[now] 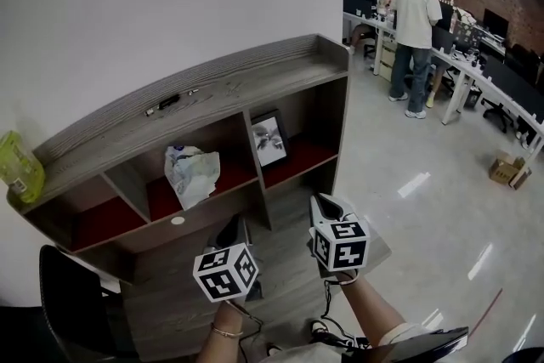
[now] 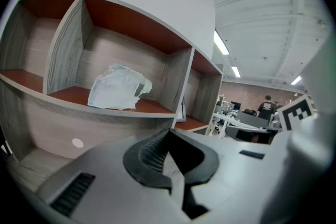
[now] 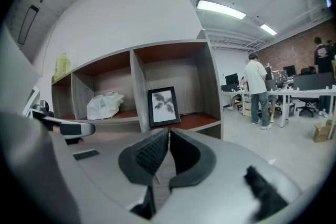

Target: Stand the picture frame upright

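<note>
Ahead of the ribbed black pads [image 3: 151, 153] of the right gripper [image 3: 169, 132]: matt wood-grain shelf unit [image 3: 137, 86], smooth black picture frame [image 3: 163, 106], crinkled white plastic bag [image 3: 105, 105]; glossy floor [image 3: 273, 139] to its right.

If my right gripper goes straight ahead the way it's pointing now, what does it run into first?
Most likely the picture frame, upright in the shelf unit's right compartment, dead ahead of the right gripper; depth is unclear.

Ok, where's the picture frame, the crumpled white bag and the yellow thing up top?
picture frame [image 3: 163, 106]: right gripper view, on the leaf print.
white bag [image 2: 118, 87]: left gripper view, on its crumpled middle.
yellow-green packet [image 1: 19, 166]: head view, on its front.
</note>
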Action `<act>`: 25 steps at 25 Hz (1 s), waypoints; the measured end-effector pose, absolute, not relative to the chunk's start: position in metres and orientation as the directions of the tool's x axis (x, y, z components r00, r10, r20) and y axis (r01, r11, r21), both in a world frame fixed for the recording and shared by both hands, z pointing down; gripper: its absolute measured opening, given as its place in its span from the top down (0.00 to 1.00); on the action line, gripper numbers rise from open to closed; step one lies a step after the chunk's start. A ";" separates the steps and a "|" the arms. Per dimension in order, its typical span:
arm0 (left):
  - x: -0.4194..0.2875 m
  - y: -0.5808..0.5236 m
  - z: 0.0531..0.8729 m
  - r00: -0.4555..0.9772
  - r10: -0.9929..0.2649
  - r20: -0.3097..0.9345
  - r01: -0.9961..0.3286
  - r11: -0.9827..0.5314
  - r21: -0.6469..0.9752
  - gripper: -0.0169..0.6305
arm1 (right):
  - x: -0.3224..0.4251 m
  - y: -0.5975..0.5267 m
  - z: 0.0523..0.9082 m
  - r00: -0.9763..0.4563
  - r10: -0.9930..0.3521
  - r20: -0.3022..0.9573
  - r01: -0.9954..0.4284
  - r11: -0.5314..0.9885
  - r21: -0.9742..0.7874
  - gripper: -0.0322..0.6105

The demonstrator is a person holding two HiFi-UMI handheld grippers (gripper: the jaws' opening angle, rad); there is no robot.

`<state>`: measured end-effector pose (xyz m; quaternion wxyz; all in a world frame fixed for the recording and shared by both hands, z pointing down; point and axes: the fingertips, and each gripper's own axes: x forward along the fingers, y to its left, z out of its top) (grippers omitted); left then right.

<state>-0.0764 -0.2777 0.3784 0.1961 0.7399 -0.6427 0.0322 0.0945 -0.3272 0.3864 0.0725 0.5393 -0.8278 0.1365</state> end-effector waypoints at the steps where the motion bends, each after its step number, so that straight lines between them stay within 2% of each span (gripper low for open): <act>1: -0.077 -0.274 0.381 0.178 -0.936 0.303 -0.963 -0.102 0.250 0.97 | 0.094 -0.321 0.387 -0.401 -0.876 0.269 -0.916 0.374 -0.146 0.89; 8: -0.080 -0.250 0.397 0.211 -0.919 0.333 -0.959 -0.128 0.253 0.97 | 0.092 -0.290 0.397 -0.350 -0.895 0.277 -0.936 0.324 -0.138 0.89; 17: -0.081 -0.239 0.430 0.130 -0.912 0.388 -0.966 -0.028 0.259 0.97 | 0.092 -0.280 0.424 -0.409 -0.851 0.330 -0.912 0.379 -0.155 0.89; 25: -0.068 -0.248 0.420 0.103 -0.923 0.370 -0.972 -0.014 0.235 0.97 | 0.100 -0.287 0.423 -0.439 -0.838 0.324 -0.898 0.403 -0.173 0.89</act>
